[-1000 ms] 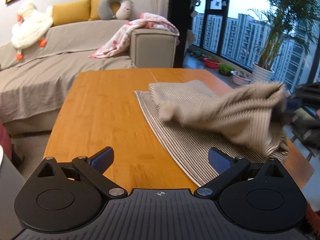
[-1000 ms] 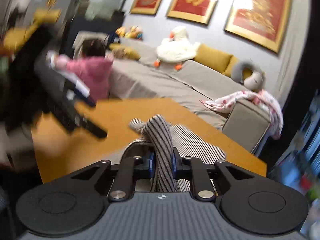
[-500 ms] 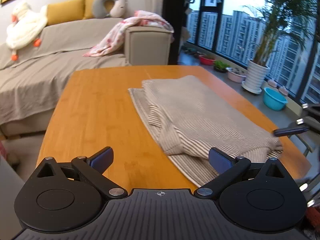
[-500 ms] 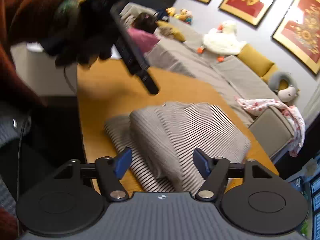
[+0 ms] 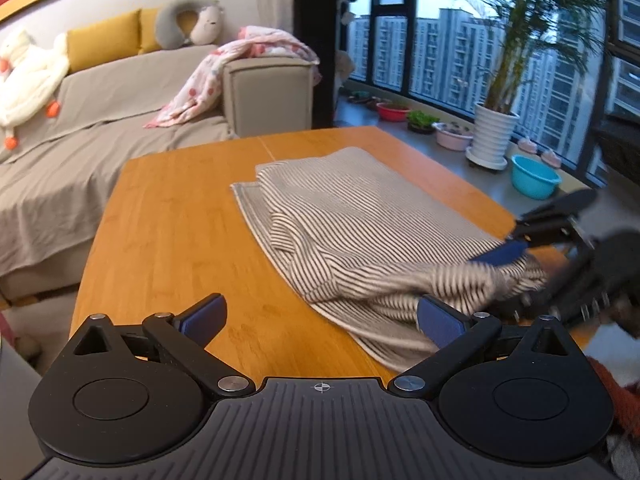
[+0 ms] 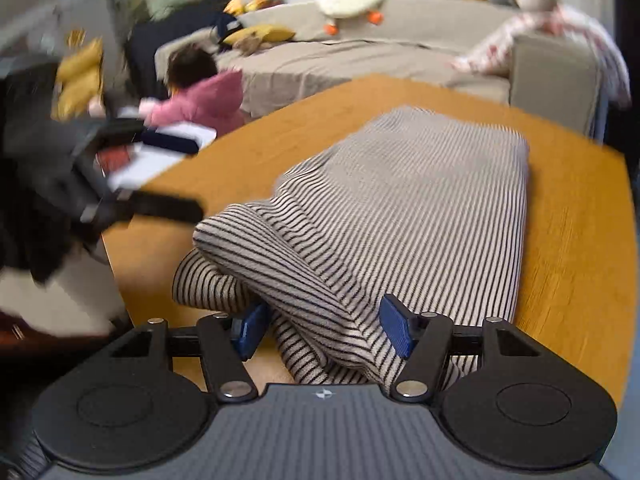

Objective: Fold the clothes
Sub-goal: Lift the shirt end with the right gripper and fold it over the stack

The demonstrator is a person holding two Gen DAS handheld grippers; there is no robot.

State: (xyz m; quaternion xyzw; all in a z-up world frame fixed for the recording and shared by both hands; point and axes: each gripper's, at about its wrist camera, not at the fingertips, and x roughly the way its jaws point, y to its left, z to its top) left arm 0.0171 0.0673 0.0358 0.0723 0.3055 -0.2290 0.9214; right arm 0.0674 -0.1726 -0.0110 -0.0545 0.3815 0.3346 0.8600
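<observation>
In the left wrist view, the left gripper (image 5: pixel 320 316) hung over the near edge of the orange wooden desk (image 5: pixel 168 216), its jaws spread wide with nothing between them. The beige knitted garment with thin dark stripes (image 5: pixel 360 216) lay folded on the right half of the desk, its near right corner bunched and blurred. The right gripper (image 5: pixel 516 248) reached in from the right at that corner, one blue pad lying on the cloth. Beyond the desk stood a grey sofa (image 5: pixel 120 92) with a pink patterned blanket (image 5: pixel 224 76) over its armrest. In the right wrist view, the right gripper (image 6: pixel 324 332) had its jaws partly open, straddling a raised fold of the striped garment (image 6: pixel 400 200) without pinching it; the cloth stretched away across the desk (image 6: pixel 576 216). The left gripper (image 6: pixel 160 176) appeared blurred at the left, jaws apart above the desk's edge.
</observation>
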